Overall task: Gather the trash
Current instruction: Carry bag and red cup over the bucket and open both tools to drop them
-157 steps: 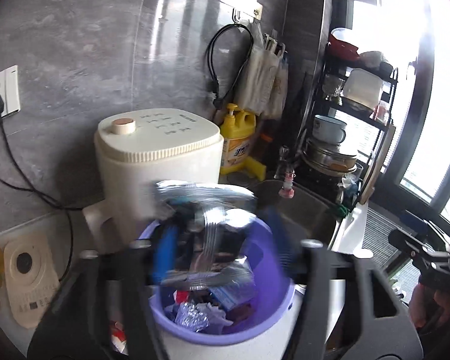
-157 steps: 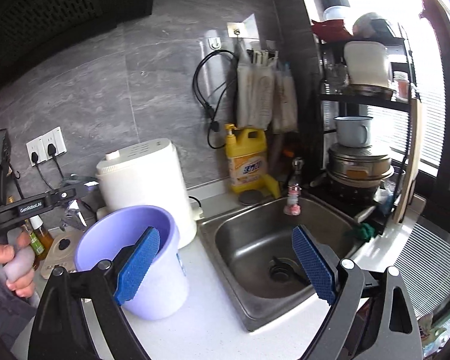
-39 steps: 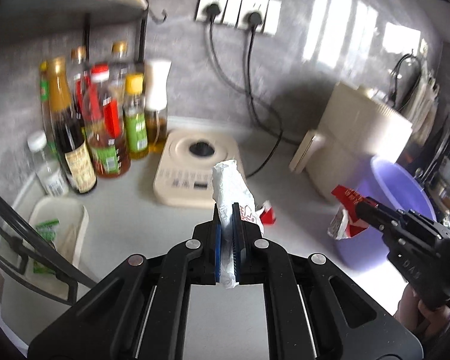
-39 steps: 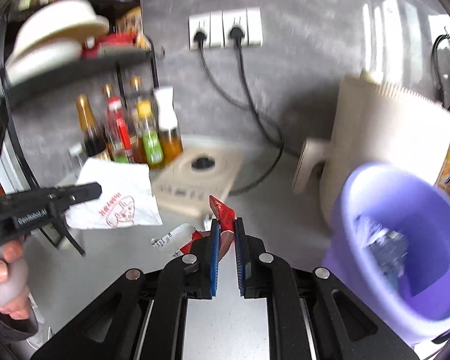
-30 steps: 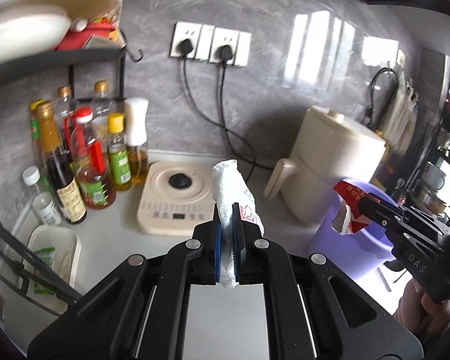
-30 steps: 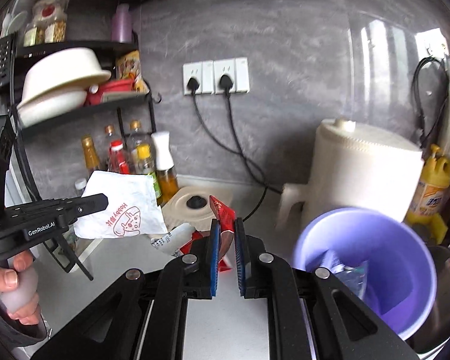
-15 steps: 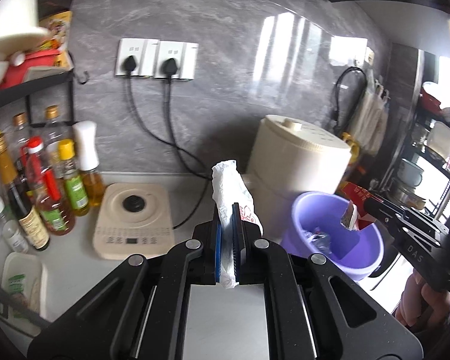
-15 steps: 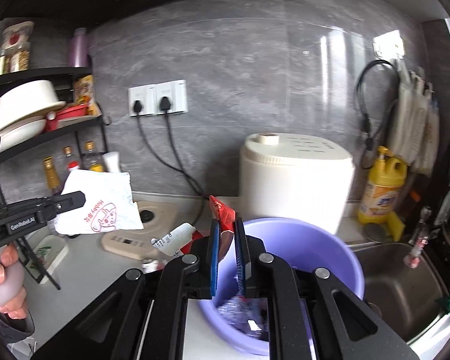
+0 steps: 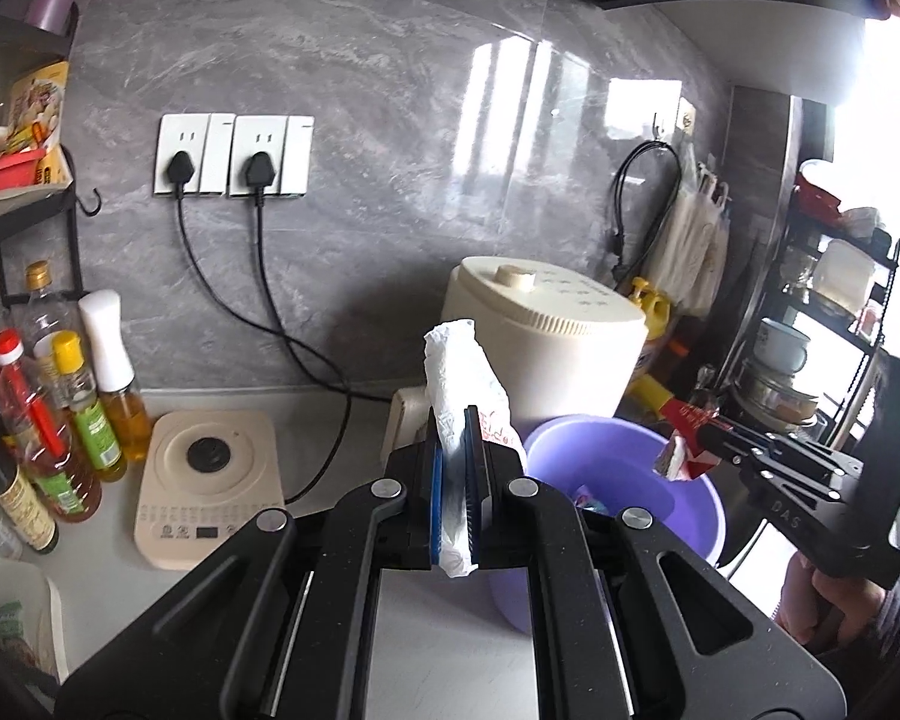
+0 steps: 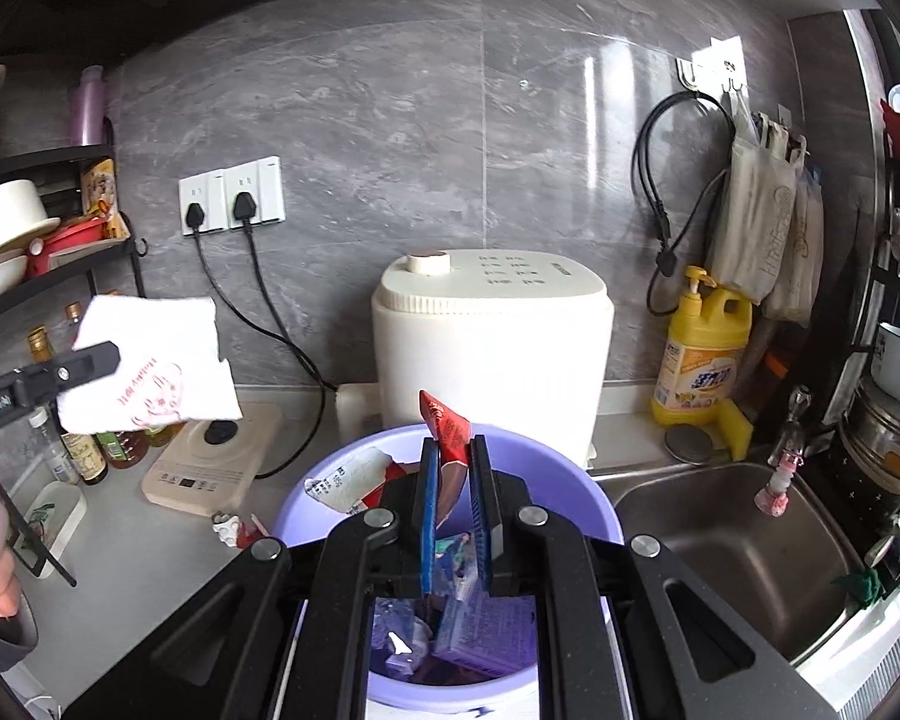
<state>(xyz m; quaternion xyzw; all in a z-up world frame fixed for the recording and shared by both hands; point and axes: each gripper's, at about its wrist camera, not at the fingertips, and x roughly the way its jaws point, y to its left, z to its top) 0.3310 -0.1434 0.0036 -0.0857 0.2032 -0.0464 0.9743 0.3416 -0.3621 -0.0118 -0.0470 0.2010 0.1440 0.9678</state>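
Right wrist view puts the purple bucket (image 10: 576, 468) directly below and ahead of my right tongs (image 10: 453, 498), its open mouth under the pads and already holding wrappers. From there, my judgement is that the coming drop turns on this: the right hand is over the rim, while the left is off to the side and short of it. My left tongs (image 9: 455, 468) are pressed together on a white paper bag (image 9: 462, 372), whose long axis stands upright between the pads; the bucket lies ahead and to the right of it on the desk (image 9: 258, 564). The right tongs pinch a red wrapper (image 10: 447, 426), its long axis upright too, its tip poking above the pads. The yellow detergent bottle (image 10: 702, 354) carries a blue label I cannot read. Red print on the bag shows a cartoon face and unreadable lettering. "DAS" is moulded on the right tongs' arm in the left wrist view.
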